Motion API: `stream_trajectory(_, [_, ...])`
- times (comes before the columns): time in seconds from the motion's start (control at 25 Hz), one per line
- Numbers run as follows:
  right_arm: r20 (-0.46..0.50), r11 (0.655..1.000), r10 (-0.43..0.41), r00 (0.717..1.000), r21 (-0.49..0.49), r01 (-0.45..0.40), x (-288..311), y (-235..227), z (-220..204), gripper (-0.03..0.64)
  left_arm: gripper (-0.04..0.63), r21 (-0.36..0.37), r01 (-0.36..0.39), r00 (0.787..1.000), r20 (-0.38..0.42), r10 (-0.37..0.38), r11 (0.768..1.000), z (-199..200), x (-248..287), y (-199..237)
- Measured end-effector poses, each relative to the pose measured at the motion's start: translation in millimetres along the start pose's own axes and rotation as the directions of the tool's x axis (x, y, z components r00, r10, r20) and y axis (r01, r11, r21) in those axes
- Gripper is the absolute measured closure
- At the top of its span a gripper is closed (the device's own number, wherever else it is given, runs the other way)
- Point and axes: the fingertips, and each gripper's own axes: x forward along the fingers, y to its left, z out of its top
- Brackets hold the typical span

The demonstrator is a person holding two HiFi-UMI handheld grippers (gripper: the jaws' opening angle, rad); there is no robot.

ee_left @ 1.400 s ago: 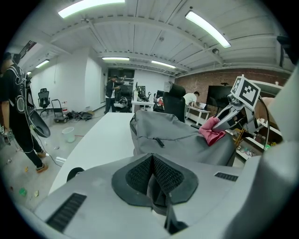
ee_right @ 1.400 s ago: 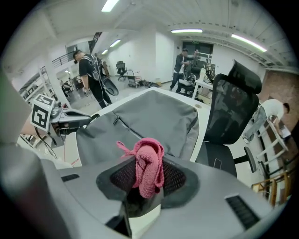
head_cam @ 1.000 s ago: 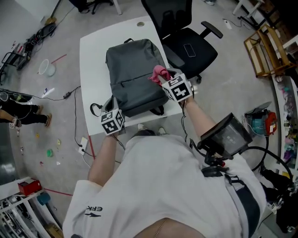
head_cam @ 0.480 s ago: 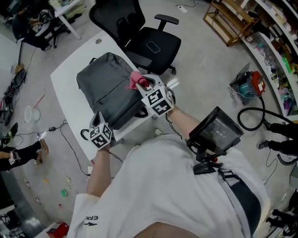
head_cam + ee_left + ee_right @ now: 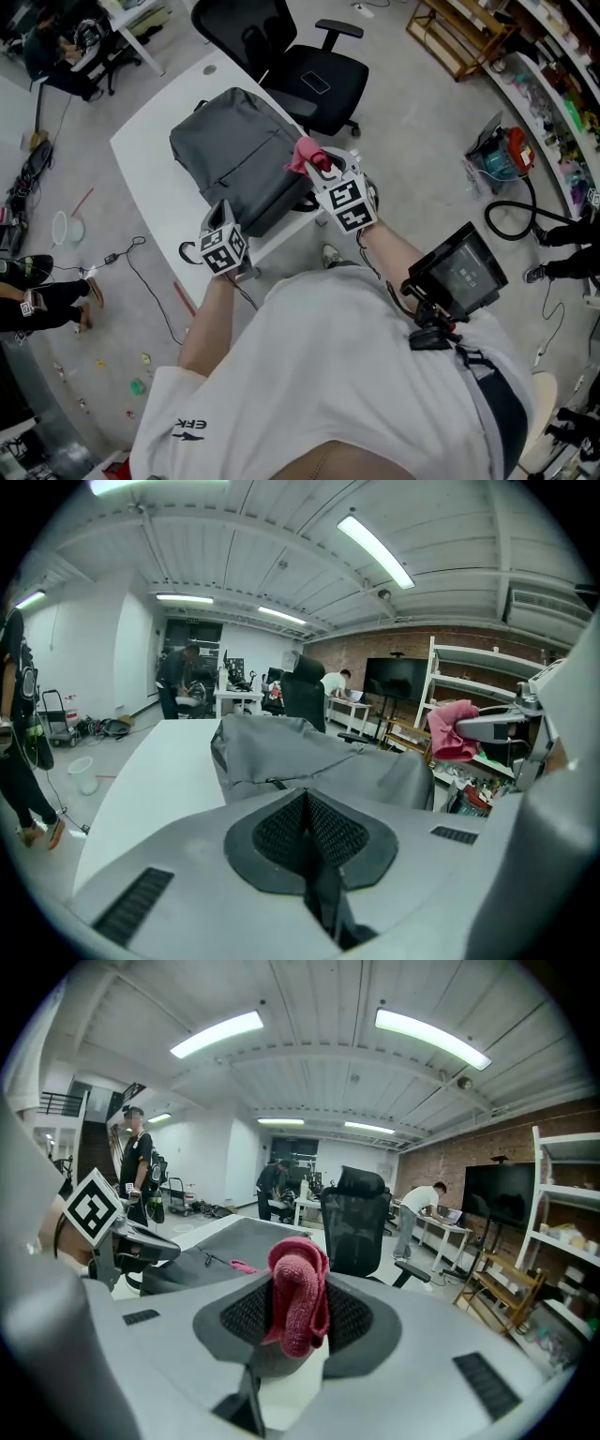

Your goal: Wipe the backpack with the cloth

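Backpack [image 5: 234, 159] on table [image 5: 148, 161] | right hand-held gripper [image 5: 298, 1321] clamps cloth [image 5: 296, 1283] | left hand-held gripper [image 5: 307, 832] closed

Matt fabrics lying against a smooth hard surface
The pink cloth [image 5: 298, 1305] is looking nubbly, the grey backpack [image 5: 234, 159] is showing matt woven fabric, and the white tabletop [image 5: 147, 161] is looking smooth.

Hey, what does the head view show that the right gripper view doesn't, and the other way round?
Only the head view: the person's white shirt, a dark screen device at their side, and a teal and orange machine on the floor. Only the right gripper view: the right gripper with its jaws shut on the pink cloth, ceiling lights and a wall screen. Both: the cloth, the grey backpack, the black chair and the left gripper.
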Motion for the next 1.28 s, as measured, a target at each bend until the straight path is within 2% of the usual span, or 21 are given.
stream_trajectory(0.48, [-0.045, 0.997, -0.037, 0.998, 0.065, 0.039, -10, 8, 5, 0.488, 0.592, 0.025, 0.082, 0.996, -0.027, -0.081, 0.996, 25, 15, -17])
stream_trajectory(0.6, [-0.060, 0.997, -0.021, 0.998, 0.078, 0.026, -14, 27, -1, 0.488, 0.592, 0.030, 0.100, 0.994, -0.036, -0.099, 0.995, 24, 13, -15])
stream_trajectory(0.8, [-0.061, 0.995, 0.099, 0.993, 0.022, -0.098, -16, 121, -20, 0.488, 0.592, 0.048, 0.130, 0.991, -0.050, -0.127, 0.990, 4, -2, -1])
stream_trajectory(1.0, [-0.088, 0.963, 0.262, 0.961, -0.041, -0.266, -10, 194, -28, 0.487, 0.592, 0.080, 0.144, 0.987, -0.085, -0.137, 0.986, 3, 1, -4])
stream_trajectory(1.12, [-0.116, 0.940, 0.321, 0.940, -0.085, -0.332, -4, 210, -35, 0.487, 0.592, 0.091, 0.150, 0.985, -0.106, -0.140, 0.985, 7, 11, -12])
stream_trajectory(1.28, [-0.134, 0.936, 0.316, 0.939, -0.117, -0.331, 9, 210, -43, 0.488, 0.592, 0.096, 0.166, 0.981, -0.122, -0.154, 0.981, 6, 20, -16])
